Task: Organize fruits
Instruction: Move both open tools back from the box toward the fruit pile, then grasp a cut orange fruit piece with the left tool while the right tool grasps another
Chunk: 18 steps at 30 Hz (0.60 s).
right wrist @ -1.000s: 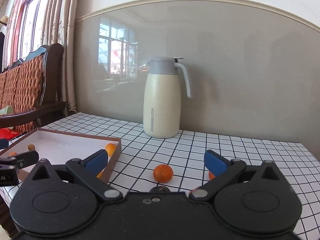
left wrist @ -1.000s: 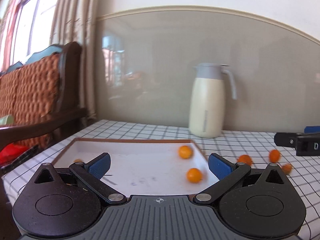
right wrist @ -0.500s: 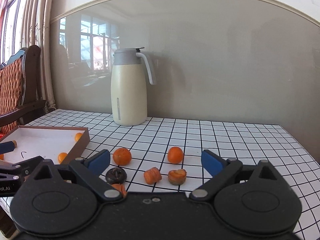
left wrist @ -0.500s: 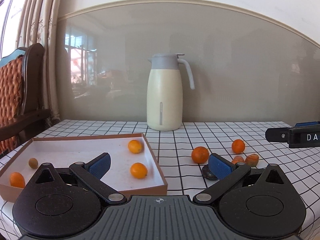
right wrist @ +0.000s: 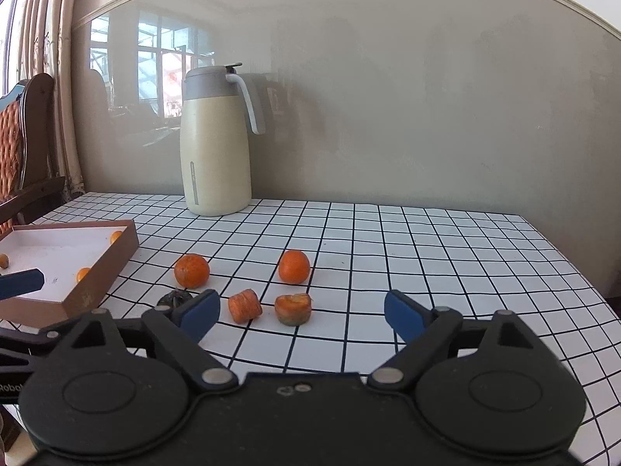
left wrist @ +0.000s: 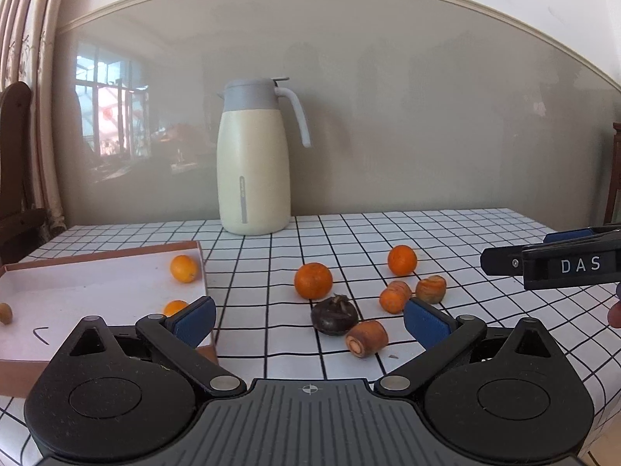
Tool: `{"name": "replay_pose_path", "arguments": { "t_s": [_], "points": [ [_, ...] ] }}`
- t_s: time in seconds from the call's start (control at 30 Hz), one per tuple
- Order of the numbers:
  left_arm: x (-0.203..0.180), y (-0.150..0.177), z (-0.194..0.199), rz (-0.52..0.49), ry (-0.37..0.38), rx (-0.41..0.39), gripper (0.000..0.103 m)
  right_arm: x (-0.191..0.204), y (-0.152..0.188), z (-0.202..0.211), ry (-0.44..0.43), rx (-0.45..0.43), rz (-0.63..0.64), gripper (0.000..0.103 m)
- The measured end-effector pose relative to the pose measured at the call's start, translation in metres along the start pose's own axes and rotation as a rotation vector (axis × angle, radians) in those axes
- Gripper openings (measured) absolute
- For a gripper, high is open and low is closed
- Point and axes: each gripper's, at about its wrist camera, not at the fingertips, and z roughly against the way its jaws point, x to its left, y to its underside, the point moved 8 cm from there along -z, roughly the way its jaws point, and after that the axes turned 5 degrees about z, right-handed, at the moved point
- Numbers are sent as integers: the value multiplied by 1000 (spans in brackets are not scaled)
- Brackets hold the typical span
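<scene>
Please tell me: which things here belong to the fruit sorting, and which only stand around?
Belong: two oranges on the cloth, small oranges in the box, the box, left gripper, right gripper.

Standing around: thermos jug, carrot pieces, dark bulb.

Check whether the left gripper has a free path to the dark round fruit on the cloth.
Probably yes. The left gripper is open, and the dark fruit lies on the cloth between its fingers, just ahead. One carrot piece sits close beside it and might get nudged.

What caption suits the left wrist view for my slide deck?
Open left gripper faces loose oranges, carrot chunks and a dark fruit beside the shallow box.
</scene>
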Motion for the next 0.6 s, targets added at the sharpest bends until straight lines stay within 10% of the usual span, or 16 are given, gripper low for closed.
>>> {"name": "replay_pose_path", "arguments": {
  "t_s": [0.6],
  "points": [
    [-33, 22, -46, 9, -1, 120, 86, -22, 14, -22, 35, 44, -24, 86]
  ]
}}
